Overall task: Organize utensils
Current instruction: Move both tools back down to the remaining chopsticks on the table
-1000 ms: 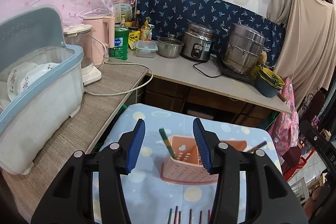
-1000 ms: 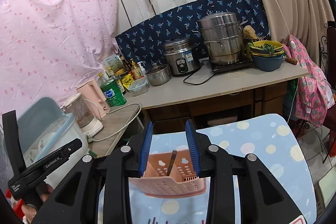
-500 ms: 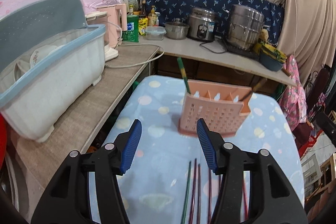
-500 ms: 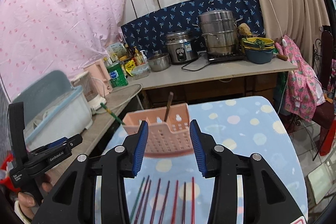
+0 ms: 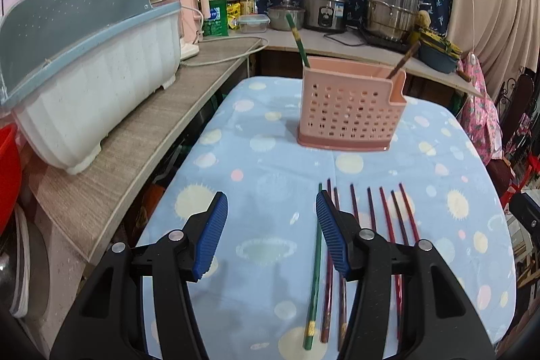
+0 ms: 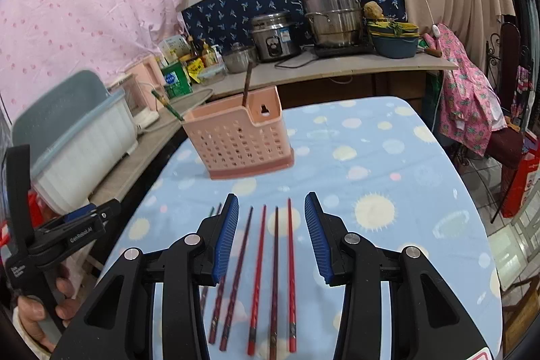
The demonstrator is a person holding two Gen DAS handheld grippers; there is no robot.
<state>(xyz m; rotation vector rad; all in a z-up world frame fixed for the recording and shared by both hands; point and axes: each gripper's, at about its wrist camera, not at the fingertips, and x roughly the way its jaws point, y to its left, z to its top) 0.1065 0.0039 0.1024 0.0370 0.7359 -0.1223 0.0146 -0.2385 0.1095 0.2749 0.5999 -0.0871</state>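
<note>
Barely started: two chopsticks stand in the pink caddy at frame centre; eight chopsticks lie on the bench below. Left gripper and right gripper: jaws open, empty.

Perforated plastic holder; glossy chopsticks; printed cloth tablecover.

Both hand-held black plastic grippers have ribbed blue pads and silver round screws. White lettering marks the left gripper's side.
</note>
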